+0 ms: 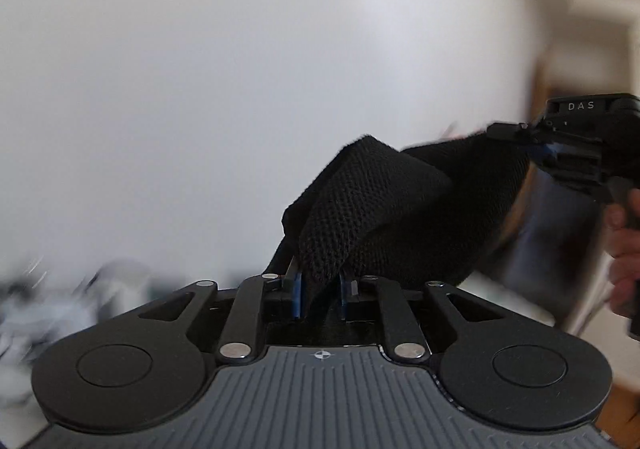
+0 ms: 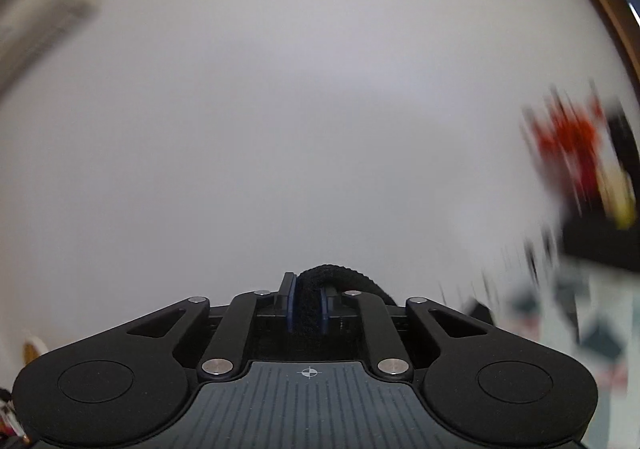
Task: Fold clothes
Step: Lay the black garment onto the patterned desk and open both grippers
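Note:
A black knit garment (image 1: 380,201) hangs stretched in the air between my two grippers, in front of a white wall. My left gripper (image 1: 320,285) is shut on one end of it, and the cloth bunches up out of the blue pads. At the right edge of the left wrist view my right gripper (image 1: 516,131), held by a hand (image 1: 624,249), grips the other end. In the right wrist view my right gripper (image 2: 308,289) has a thick roll of the black garment (image 2: 332,275) filling the gap between its pads.
Both views are blurred by motion. A pale heap (image 1: 60,289) lies low at the left. A dark doorway with a wooden frame (image 1: 540,89) stands at the right. Red and black things (image 2: 572,145) and a patterned surface (image 2: 580,313) show at the right.

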Available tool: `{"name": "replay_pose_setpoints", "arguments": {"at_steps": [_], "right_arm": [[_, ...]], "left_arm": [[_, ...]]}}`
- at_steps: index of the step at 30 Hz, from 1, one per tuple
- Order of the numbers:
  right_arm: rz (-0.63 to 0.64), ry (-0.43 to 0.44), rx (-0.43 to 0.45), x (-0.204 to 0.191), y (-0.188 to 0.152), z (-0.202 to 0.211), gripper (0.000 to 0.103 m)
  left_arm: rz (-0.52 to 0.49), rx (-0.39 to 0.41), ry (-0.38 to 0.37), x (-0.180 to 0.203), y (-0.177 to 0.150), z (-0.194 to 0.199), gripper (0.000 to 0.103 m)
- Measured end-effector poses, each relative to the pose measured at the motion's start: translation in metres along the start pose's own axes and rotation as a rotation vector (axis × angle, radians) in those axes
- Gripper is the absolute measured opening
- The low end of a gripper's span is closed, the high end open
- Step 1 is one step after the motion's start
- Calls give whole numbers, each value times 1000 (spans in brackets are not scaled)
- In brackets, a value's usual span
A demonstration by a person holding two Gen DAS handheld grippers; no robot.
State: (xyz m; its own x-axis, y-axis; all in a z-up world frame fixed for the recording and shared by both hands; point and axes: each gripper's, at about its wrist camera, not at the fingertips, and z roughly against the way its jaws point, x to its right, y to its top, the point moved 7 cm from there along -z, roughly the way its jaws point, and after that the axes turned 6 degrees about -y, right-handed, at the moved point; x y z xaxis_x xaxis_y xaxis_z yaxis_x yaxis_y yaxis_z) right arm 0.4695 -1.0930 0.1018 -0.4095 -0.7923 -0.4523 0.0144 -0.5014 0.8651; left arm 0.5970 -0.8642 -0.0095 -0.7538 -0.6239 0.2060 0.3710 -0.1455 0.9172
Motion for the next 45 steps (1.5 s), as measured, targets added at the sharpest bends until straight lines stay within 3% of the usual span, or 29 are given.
{"name": "replay_pose_setpoints", "arguments": {"at_steps": [1,3,4,6,8,11,13,15,19,24,26,29,31,32,33,37,40,45], "right_arm": [[-26,-43,-120,16,-30,-33,27],[-62,-140,-353,47,-90,-90,52],[-67,-190,-455,64,-118,-114,54],[-66,-292,-572,95,-151,-146,62],[-97,-363,-629,127,-167,-169,64],[-195,-353,-647,162,-160,-190,66],[-170,-332,-654,185,-155,-214,66],[-99,-280,-653,178,-138,-214,66],[104,-91,-723,154,-139,-241,65],[362,140,-820,114,-177,-288,69],[413,191,-853,102,-195,-301,69],[462,250,-900,90,-219,-313,68],[494,299,-917,83,-233,-316,49],[509,322,-928,80,-239,-317,24],[517,331,-944,78,-244,-317,6],[458,374,-863,84,-230,-306,4],[357,374,-782,99,-200,-302,3],[231,216,-658,155,-147,-304,3]], "left_arm": [[11,-71,48,-8,-17,-13,18],[56,-200,127,-27,-55,-40,22],[85,-264,180,-37,-71,-51,22],[150,-331,277,-53,-94,-62,27],[194,-331,334,-61,-105,-71,54],[200,-334,425,-64,-97,-84,60],[217,-358,488,-64,-91,-93,60],[259,-363,529,-55,-91,-106,60],[327,-387,612,-39,-89,-128,74],[363,-437,709,-22,-103,-127,83],[403,-481,753,-22,-116,-120,85],[488,-485,800,-21,-130,-100,87],[545,-486,831,-20,-140,-86,90],[568,-486,847,-19,-145,-80,92],[576,-487,867,-18,-148,-74,92],[538,-519,952,-17,-157,-57,92],[496,-517,945,-19,-158,-57,92],[497,-482,878,-23,-152,-72,93]]}}
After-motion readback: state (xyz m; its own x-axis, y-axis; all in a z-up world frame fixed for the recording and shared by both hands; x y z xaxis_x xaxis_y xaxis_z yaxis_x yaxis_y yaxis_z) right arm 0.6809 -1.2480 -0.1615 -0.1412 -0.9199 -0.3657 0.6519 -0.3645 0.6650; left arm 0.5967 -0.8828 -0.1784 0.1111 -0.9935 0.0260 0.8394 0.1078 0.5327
